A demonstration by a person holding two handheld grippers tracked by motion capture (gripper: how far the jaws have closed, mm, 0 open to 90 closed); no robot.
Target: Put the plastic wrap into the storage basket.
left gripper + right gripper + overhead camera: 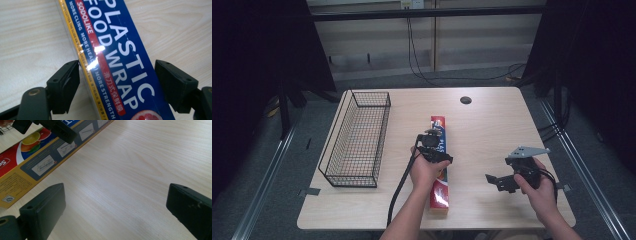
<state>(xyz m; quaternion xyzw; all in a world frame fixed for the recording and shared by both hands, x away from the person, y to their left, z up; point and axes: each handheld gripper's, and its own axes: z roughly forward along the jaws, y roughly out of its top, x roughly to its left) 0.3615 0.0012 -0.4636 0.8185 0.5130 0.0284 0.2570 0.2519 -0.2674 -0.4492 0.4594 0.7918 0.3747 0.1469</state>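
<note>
A long blue, red and yellow plastic wrap box (pixel 440 194) (pixel 117 45) lies lengthwise on the middle of the wooden table. My left gripper (pixel 434 150) (pixel 117 63) points down over the box's middle with one jaw on each long side. The left pad (pixel 71 80) touches the yellow edge, while a sliver of table shows between the box and the right pad (pixel 172 82). My right gripper (pixel 499 182) (pixel 116 186) hovers open over bare wood to the right of the box (pixel 30 162), with nothing between its jaws.
A black wire basket (pixel 357 175) stands at the table's left, open side up. A small black round cap (pixel 466 100) sits in the tabletop at the back. Bare wood (pixel 130 170) stretches to the right of the box.
</note>
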